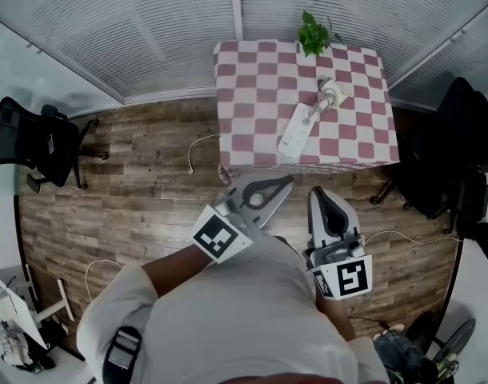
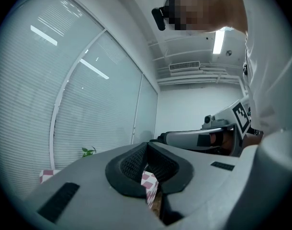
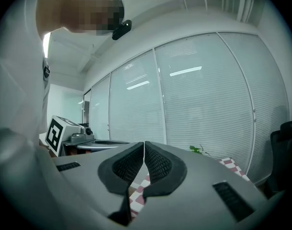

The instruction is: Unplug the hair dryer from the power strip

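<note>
Head view first: I've got the checked surface [image 1: 252,86] ahead of me, up against the blinds. The white power strip [image 1: 297,130] lies slantwise on it, right of the middle. The hair dryer [image 1: 331,94] sits just off the strip's far end, and it's too small for me to tell whether its plug is in. A small green plant [image 1: 312,33] stands at the far edge. Both tools are well short of the surface, out over the wooden floor [image 1: 132,182]. The left gripper [image 1: 282,184] and right gripper [image 1: 318,194] both aim toward the strip. There's 1 dark office chair [image 1: 32,138] far left.

Left gripper view: the tongs [image 2: 146,144] are pressed together at the tips with nothing pinched. A scrap of the checked cloth [image 2: 149,182] shows through the gap below the pads. The right gripper sits alongside, its marker cube [image 2: 241,116] showing. The plant [image 2: 88,151] peeks up by the blinds.

Right gripper view: the tongs [image 3: 144,143] are pressed together too, and empty. The left gripper's marker cube [image 3: 55,133] is off to the side. The plant [image 3: 197,150] and a corner of the checked cloth [image 3: 230,163] show beyond.
</note>
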